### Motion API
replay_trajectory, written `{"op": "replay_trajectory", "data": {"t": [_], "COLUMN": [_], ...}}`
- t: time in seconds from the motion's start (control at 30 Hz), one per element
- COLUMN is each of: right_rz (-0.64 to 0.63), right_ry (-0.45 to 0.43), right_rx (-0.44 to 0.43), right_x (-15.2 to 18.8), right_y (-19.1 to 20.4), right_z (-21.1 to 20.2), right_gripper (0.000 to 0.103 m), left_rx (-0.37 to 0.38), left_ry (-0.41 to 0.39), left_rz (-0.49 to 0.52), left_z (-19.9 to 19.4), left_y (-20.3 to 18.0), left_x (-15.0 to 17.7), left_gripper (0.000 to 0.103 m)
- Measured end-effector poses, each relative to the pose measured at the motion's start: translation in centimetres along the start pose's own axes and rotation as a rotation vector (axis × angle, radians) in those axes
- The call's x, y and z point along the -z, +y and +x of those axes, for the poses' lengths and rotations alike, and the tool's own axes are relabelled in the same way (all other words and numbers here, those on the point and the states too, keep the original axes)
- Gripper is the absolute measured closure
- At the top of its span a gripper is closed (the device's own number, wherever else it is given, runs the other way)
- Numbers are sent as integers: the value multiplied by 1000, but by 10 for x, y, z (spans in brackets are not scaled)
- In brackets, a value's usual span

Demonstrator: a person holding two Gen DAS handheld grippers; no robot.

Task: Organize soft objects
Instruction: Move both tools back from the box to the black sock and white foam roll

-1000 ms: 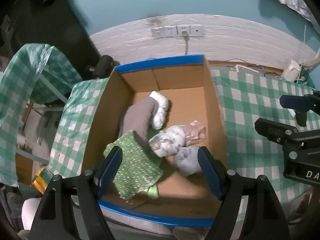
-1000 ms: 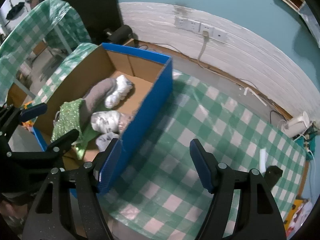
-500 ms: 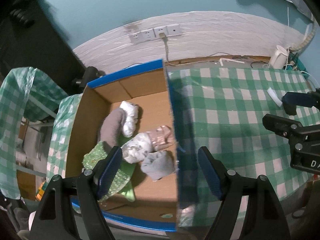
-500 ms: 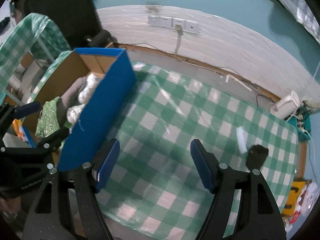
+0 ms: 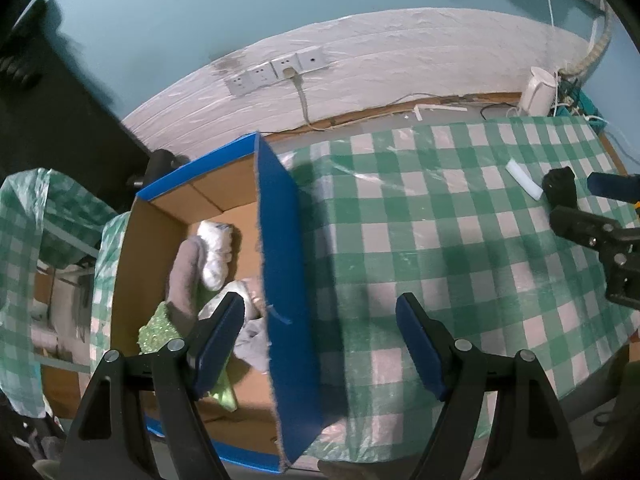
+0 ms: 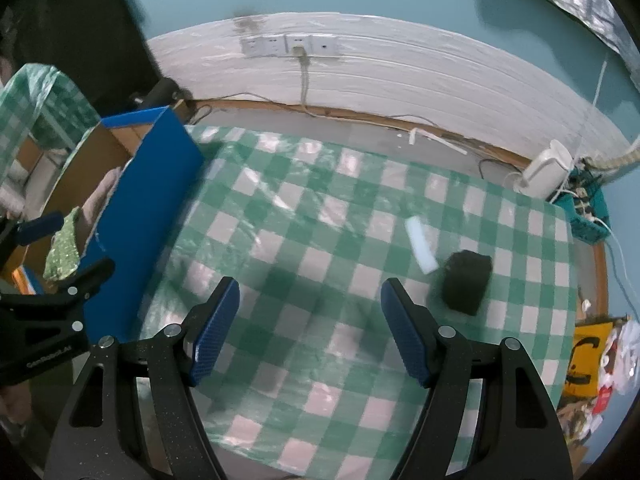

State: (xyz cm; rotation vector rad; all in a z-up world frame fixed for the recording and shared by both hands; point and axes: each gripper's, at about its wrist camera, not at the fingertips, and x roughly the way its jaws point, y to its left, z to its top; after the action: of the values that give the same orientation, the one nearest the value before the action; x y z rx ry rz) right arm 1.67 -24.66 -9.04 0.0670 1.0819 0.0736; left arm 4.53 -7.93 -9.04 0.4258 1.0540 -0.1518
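Observation:
A blue-sided cardboard box (image 5: pixel 286 248) stands at the left of the checked table and holds several soft items: a grey sock (image 5: pixel 184 280), a white bundle (image 5: pixel 216 248) and a green glittery cloth (image 5: pixel 158 334). My left gripper (image 5: pixel 320 344) is open and empty above the box's right wall. My right gripper (image 6: pixel 310 330) is open and empty over the tablecloth. A black soft object (image 6: pixel 466 282) and a white strip (image 6: pixel 420 250) lie on the cloth right of the right gripper; both also show in the left wrist view, the black object (image 5: pixel 562 190) and the strip (image 5: pixel 524 186).
The green-checked tablecloth (image 6: pixel 320 240) covers the table. A white wall with sockets (image 6: pixel 290 46) and a cable runs behind. A white device (image 6: pixel 546 170) and tangled cables sit at the far right corner. A second checked-covered surface (image 5: pixel 24 248) lies left of the box.
Both grippers have swung to the right, away from the box and over the tablecloth. The black object and white strip have come closer in the right wrist view. Both grippers stayed open.

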Motion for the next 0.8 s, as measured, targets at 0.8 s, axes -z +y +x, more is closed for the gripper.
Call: {"op": "replay_trajectory", "data": {"t": [0.8], "right_rz": [123], "right_ry": [97], "right_rx": [110], "right_x": [23], "right_y": [-123], "right_z": [29], "right_gripper": [29], "left_rx": [24], "left_ry": [61], "left_rz": [107], "left_z": [27], "left_y": [-86], "left_x": [-37], "left_gripper": [24]}}
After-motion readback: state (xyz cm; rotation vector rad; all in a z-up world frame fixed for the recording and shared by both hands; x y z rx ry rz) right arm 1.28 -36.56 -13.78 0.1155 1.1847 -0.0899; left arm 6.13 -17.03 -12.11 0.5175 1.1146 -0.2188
